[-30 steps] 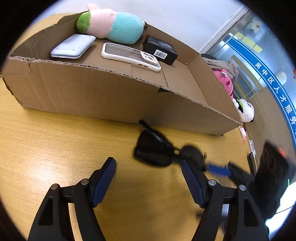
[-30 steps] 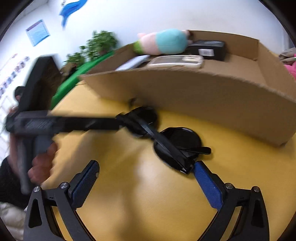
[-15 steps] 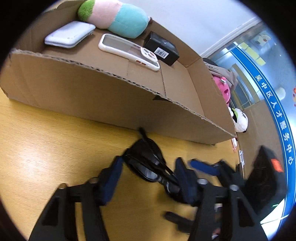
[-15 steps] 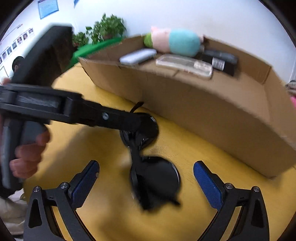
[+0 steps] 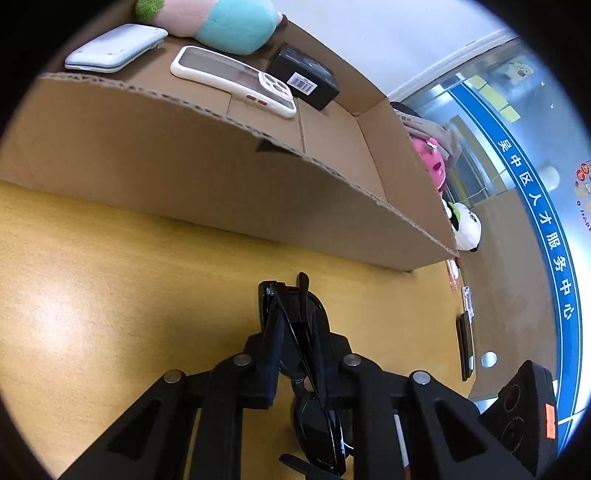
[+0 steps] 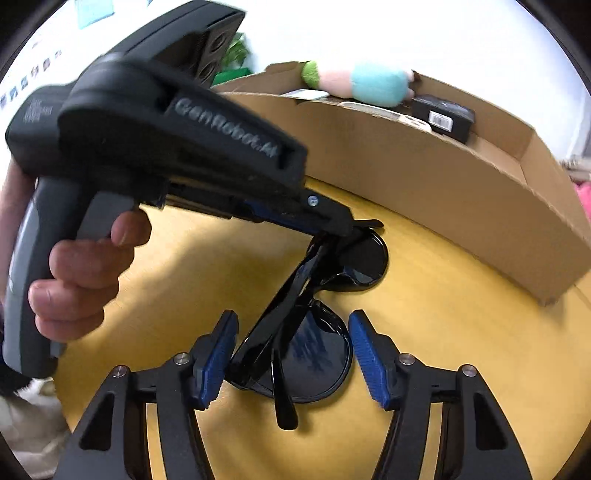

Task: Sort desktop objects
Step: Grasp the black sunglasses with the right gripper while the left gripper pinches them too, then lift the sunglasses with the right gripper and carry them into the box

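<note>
— Where clamped on the folded black plastic sunglasses (image 5: 295, 332), left gripper (image 5: 295, 354) pinching one dark lens, jaws pressed together on it?
— Yes; seen too from the right wrist view, left gripper (image 6: 332, 225) gripping the far lens of the sunglasses (image 6: 310, 325), a bare hand (image 6: 85, 273) wrapped round its grey handle.
— And the right gripper (image 6: 291, 354)?
— Jaws apart, blue ribbed pads (image 6: 218, 354) flanking the near lens; left pad just beside the frame, contact hard to tell; right pad clear of it.
— Sunglasses resting where?
— Lying on the yellow wooden tabletop (image 5: 110, 302), near the front wall of the shallow brown cardboard box (image 5: 184, 166), temples folded, one tip sticking up toward the box.
— Inside the box?
— White rounded-edge phone case (image 5: 236, 81) near the middle, flat pale grey device (image 5: 114, 48) toward the left end, black small carton with a barcode label (image 5: 306, 77) toward the back wall, pink-and-teal plush toy with a green end (image 5: 218, 22) along the back wall.
— Past the box's right end?
— Pink plush (image 5: 430, 162) and white-and-black panda plush (image 5: 467, 225), off the tabletop's far right corner.
</note>
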{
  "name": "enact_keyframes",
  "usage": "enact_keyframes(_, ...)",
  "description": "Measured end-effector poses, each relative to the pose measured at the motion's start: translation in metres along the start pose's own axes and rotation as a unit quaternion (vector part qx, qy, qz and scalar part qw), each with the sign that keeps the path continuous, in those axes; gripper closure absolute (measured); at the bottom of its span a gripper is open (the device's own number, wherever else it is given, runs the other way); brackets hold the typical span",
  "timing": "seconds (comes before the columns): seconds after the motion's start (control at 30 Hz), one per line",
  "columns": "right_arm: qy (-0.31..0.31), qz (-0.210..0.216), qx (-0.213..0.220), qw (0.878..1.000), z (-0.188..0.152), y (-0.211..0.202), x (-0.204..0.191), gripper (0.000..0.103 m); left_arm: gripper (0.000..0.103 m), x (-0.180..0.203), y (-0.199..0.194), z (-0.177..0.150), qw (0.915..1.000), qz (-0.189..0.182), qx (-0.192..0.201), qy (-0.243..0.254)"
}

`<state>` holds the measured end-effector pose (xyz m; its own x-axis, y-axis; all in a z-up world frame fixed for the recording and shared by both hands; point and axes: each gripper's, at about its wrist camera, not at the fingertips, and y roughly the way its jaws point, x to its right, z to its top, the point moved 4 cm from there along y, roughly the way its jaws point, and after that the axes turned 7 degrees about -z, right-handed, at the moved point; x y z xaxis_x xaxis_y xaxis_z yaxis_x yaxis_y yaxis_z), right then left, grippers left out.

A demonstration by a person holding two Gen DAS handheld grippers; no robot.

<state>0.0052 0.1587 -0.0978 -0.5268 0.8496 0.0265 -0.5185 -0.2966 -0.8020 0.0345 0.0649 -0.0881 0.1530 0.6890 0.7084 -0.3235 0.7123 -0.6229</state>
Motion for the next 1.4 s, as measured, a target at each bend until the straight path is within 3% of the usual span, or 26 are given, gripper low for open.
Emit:
enact_keyframes(0.33,0.010,0.014,0.015,1.000,0.000,-0.014,-0.010,0.040,0.091,0.009,-0.010,-0.006,1.0000,-0.003,0.003,0.001)
enact_keyframes(0.37,0.005,0.014,0.022,1.000,0.003,-0.017,-0.012,0.044,0.092,0.011,-0.013,-0.005,1.0000,-0.002,0.005,0.005)
enact_keyframes(0.47,-0.003,0.013,0.037,0.999,0.009,-0.027,-0.017,0.071,0.096,0.022,-0.018,-0.004,0.9998,-0.014,0.006,0.013)
enact_keyframes(0.87,0.052,0.055,0.053,0.996,0.014,-0.032,-0.004,0.071,0.099,0.030,-0.017,-0.008,0.9994,-0.001,-0.002,0.034)
enact_keyframes(1.0,0.063,0.071,0.046,0.994,0.014,-0.029,-0.001,0.072,0.099,0.026,-0.009,-0.013,0.9989,-0.001,-0.032,0.033)
enact_keyframes(1.07,0.072,0.076,0.032,0.994,0.011,-0.019,0.001,0.069,0.091,0.023,-0.006,-0.018,0.9983,0.000,-0.044,0.039)
enact_keyframes(1.13,0.097,0.101,0.024,0.990,0.008,-0.012,0.005,0.067,0.071,0.022,-0.005,-0.021,0.9979,-0.012,-0.049,0.040)
enact_keyframes(1.17,0.106,0.107,0.020,0.988,0.006,-0.008,0.006,0.065,0.069,0.022,-0.004,-0.023,0.9975,-0.014,-0.053,0.043)
enact_keyframes(1.3,0.119,0.114,0.007,0.986,0.003,0.001,0.006,0.057,0.072,0.024,0.006,-0.032,0.9936,0.002,-0.085,0.075)
enact_keyframes(1.4,0.131,0.130,0.009,0.983,0.004,0.003,0.008,0.057,0.085,0.024,0.007,-0.033,0.9918,0.016,-0.090,0.089)
